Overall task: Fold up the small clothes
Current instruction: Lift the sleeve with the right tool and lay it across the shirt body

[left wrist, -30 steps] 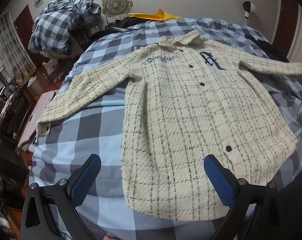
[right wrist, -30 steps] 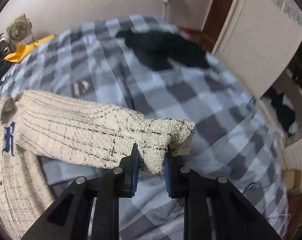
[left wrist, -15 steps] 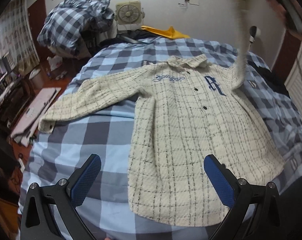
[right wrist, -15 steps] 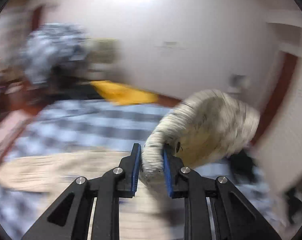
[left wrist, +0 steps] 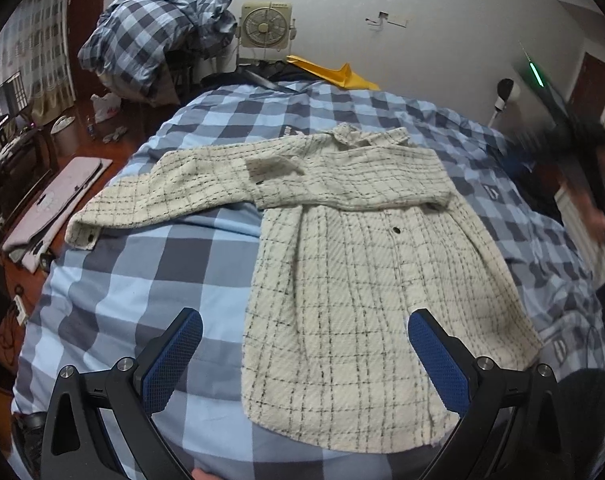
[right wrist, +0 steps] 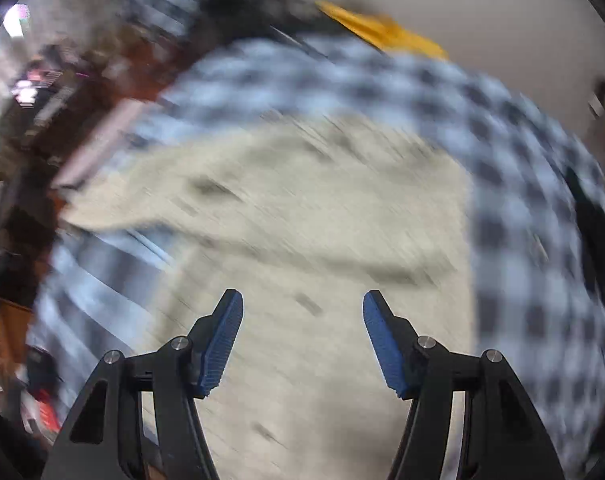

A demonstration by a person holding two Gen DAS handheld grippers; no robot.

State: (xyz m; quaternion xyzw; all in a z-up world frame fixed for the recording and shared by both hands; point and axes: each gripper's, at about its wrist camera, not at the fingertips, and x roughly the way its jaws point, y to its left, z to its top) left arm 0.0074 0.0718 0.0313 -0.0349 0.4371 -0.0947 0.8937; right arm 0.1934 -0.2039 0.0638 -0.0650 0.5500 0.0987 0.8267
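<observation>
A cream checked shirt (left wrist: 366, 280) lies flat on the blue checked bed cover (left wrist: 142, 280). Its right sleeve (left wrist: 354, 184) is folded across the chest. Its left sleeve (left wrist: 142, 200) lies stretched out to the left. My left gripper (left wrist: 302, 356) is open and empty above the shirt's hem. My right gripper (right wrist: 302, 332) is open and empty above the shirt (right wrist: 322, 240); its view is blurred by motion. It also shows blurred at the right edge of the left wrist view (left wrist: 574, 136).
A heap of checked bedding (left wrist: 158, 36), a small fan (left wrist: 266, 24) and a yellow item (left wrist: 334, 74) are beyond the bed's far end. A pink mat (left wrist: 50, 204) lies on the floor at the left. A dark garment (right wrist: 594, 236) lies at the bed's right.
My right gripper carried the right sleeve up and over, laid it across the chest, let go and opened. The left gripper stayed open above the hem.
</observation>
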